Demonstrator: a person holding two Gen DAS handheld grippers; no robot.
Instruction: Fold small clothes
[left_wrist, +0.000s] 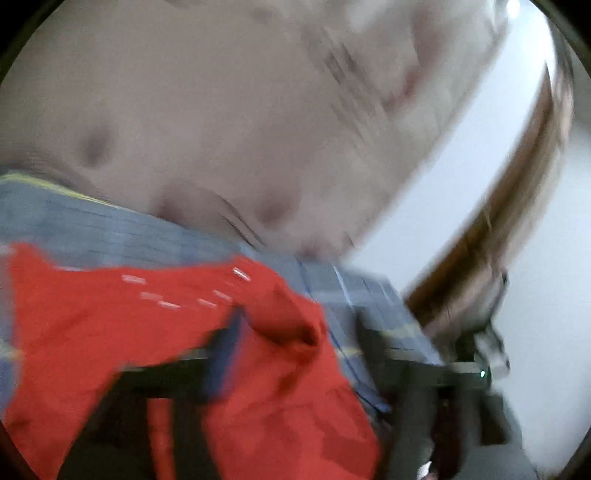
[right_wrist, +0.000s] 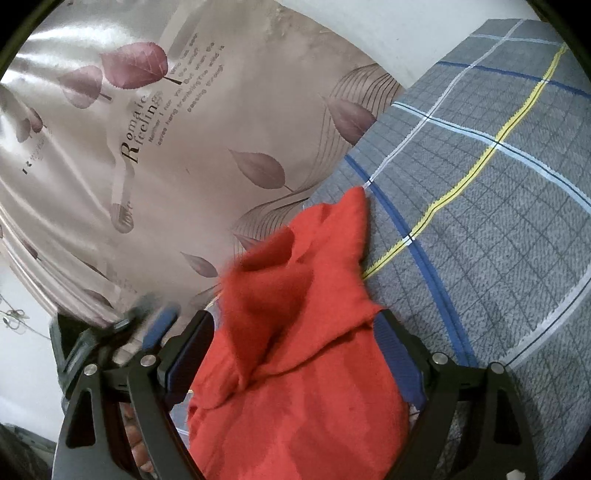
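At nine o'clock in the right wrist view hangs a leaf-print curtain (right_wrist: 155, 155). The right gripper (right_wrist: 295, 332) has its jaws spread wide, with the red garment (right_wrist: 295, 350) bunched between them and draped over the wrist; whether they pinch it cannot be told. At three o'clock lies the plaid blanket (right_wrist: 480, 221), which the garment's tip touches. The left wrist view is blurred: the garment (left_wrist: 184, 332) covers the left gripper (left_wrist: 295, 350), grip unclear.
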